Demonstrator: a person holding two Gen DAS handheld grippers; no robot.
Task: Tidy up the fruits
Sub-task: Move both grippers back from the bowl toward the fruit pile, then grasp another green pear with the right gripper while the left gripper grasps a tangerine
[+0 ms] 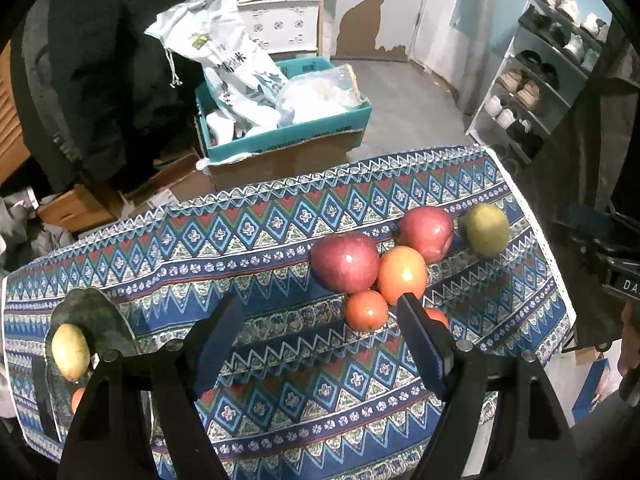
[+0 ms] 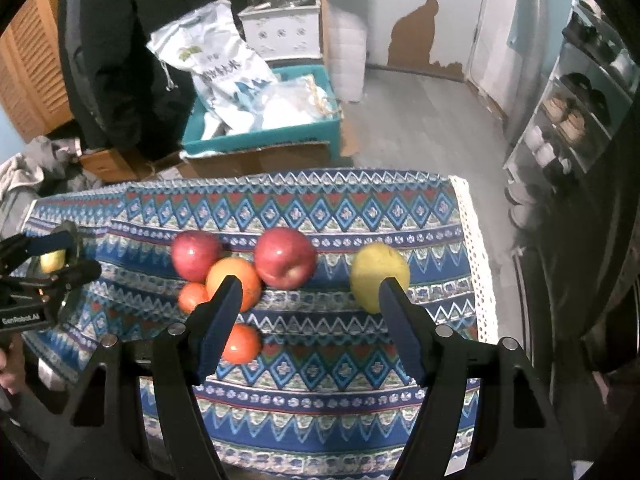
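The left gripper point(image 1: 320, 336) hangs with its jaws parted about halfway and nothing between them, only patterned cloth showing in the gap. Just beyond its right jaw lies a cluster of fruit: a small tomato point(image 1: 367, 309), a large orange point(image 1: 402, 274), two red apples point(image 1: 346, 262) and point(image 1: 426, 232), and another tomato point(image 1: 436, 316) half hidden behind the jaw. A yellow-green pear point(image 1: 487, 230) sits apart at the far right.

The right gripper point(image 2: 310, 320) is likewise open at middle width and empty. The pear point(image 2: 380, 276) lies just beyond its right jaw, and one tomato point(image 2: 242, 343) sits close behind its left jaw.

This reads as an approach: neither hand has a fruit yet, and each looks to be lining up on the pile. The next move calls for one pair of jaws to come down around a single fruit; the pear, standing alone, seems the easier pick for the right hand, while the clustered fruit touch one another and may roll if nudged.

At the left end of the surface point(image 1: 280, 392) stands a dark plate or shallow dish point(image 1: 100, 320) holding a yellowish fruit point(image 1: 70, 352), with something orange below it, partly hidden. Beyond the surface, a teal box point(image 1: 288, 140) on the floor holds white bags.
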